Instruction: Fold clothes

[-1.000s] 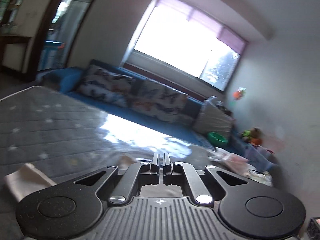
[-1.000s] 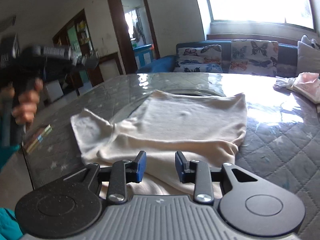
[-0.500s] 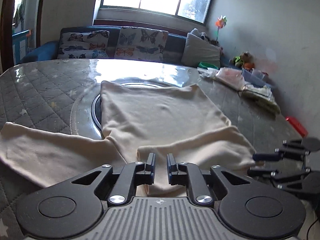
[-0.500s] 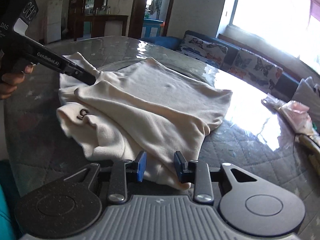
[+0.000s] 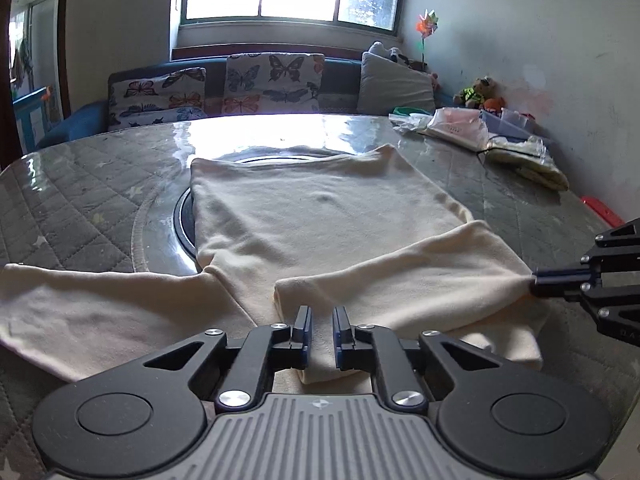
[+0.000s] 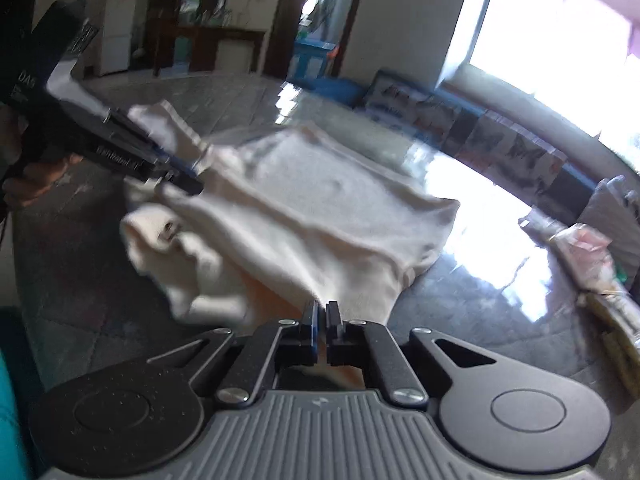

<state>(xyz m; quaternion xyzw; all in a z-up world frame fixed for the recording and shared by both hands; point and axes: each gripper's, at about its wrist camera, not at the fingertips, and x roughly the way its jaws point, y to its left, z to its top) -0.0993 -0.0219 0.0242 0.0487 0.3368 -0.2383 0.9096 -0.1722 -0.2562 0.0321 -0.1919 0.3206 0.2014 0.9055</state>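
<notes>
**Cream garment, sleeve fold in hand: both grips at the near edge**

Finding. A cream long-sleeved top (image 5: 320, 216) lies flat on the quilted, glass-covered table (image 5: 80, 200), body spread toward the window. One sleeve trails out flat to the left of the left wrist view; the other is already laid across the lower body.

Right gripper (image 6: 321, 312). Jaws are pressed together on a pinch of the garment's edge; cloth rises in a small tent at the tips. In the left wrist view it enters from the right margin, biting the end of the folded sleeve.

Left gripper (image 5: 320, 322). Jaws stand narrow and are closing, with the near fold of cloth lying between and under them. Whether the pads already press the cloth cannot be told. From the right wrist view it reaches in from the upper left, held by a hand (image 6: 36, 176) low over the collar end.

Pose. Both tools tilt downward toward the table, close over the cloth.

Recommendation. Confirm the left bite takes the full layer thickness before lifting. Raise both grips together and evenly, keep the edge taut between them, and carry it over without dragging the body off its flat lie.
</notes>
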